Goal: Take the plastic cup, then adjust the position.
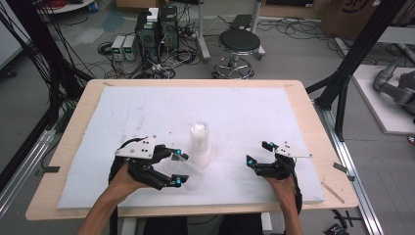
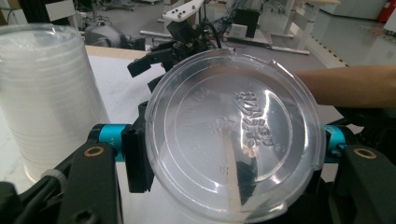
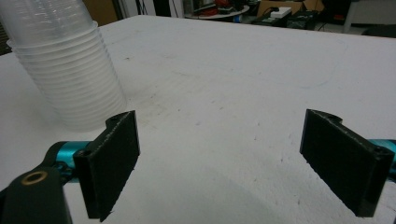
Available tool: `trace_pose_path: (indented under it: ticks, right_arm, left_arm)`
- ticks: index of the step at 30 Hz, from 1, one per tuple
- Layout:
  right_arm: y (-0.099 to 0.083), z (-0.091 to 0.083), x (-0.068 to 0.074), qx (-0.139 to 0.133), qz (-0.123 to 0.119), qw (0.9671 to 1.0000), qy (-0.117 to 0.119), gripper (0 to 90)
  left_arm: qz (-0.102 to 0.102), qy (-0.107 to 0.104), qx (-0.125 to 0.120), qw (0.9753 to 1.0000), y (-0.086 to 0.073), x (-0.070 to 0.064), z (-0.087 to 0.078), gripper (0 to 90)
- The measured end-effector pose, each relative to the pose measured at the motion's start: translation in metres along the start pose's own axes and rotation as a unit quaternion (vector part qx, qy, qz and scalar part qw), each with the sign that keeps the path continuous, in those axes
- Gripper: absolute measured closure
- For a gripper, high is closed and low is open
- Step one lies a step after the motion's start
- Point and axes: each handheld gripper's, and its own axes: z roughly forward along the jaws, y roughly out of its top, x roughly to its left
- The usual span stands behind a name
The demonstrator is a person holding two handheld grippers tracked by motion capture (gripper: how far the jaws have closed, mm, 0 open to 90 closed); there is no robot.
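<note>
Overhead and gripper-mounted views of a cup-handling bench. A white foam mat covers a pale wooden table. Near the mat's middle stands an inverted stack of translucent plastic cups, rims down on the mat; the stack also appears at the left of the left gripper view and at the upper left of the right gripper view.

The left gripper holds a single clear round plastic cup just beside the foot of the stack. In the left gripper view the cup's embossed circular base faces the camera, and the jaws are clamped on its sides, one at each edge of the disc. The cup lies tilted on its side, not upright; whether it touches the mat cannot be told.

The right gripper hovers low over bare mat to the right of the stack, well apart from it. Its jaws stand wide apart with nothing between them, as the right gripper view confirms.

Judged progress: one cup is separated from the stack and in hand, so the pick appears done. Placing that cup remains, and the many cups in the stack are untouched.
</note>
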Motion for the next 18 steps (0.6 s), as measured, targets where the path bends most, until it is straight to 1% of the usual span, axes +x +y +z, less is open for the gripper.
trace_pose_path:
  ticks: [1,4,8,11,13,14,18]
  right_arm:
    - [0.0001,0.0002,-0.0002,0.000,-0.001,1.0000,-0.001,11.9]
    - [0.0001,0.0003,-0.0004,0.001,-0.002,1.0000,0.000,11.9]
    - [-0.0002,-0.0004,0.0007,-0.003,-0.006,1.0000,-0.001,11.9]
    - [-0.0002,-0.0007,0.0002,-0.002,-0.002,1.0000,0.005,11.9]
    - [-0.0001,-0.0005,-0.0009,-0.005,-0.005,1.0000,0.005,11.9]
    - [-0.0001,-0.0008,-0.0014,-0.004,0.002,1.0000,0.007,11.9]
    - [0.0001,-0.0006,-0.0018,-0.005,0.003,1.0000,0.008,12.0]
  left_arm:
    - [-0.003,-0.004,0.004,1.0000,-0.0033,0.0004,0.0011,37.5]
    - [-0.004,-0.005,0.011,0.9999,-0.0066,-0.0005,0.0030,37.5]
    - [-0.004,-0.004,0.010,0.9999,-0.0064,-0.0009,0.0027,37.5]
    - [-0.003,-0.003,0.009,0.9999,-0.0062,-0.0008,0.0025,37.6]
    - [-0.004,-0.002,0.009,0.9999,-0.0065,-0.0007,0.0023,37.6]
    - [-0.004,0.001,0.011,0.9999,-0.0072,-0.0003,0.0019,37.5]
    - [-0.005,0.002,0.013,0.9999,-0.0081,0.0004,0.0016,37.6]
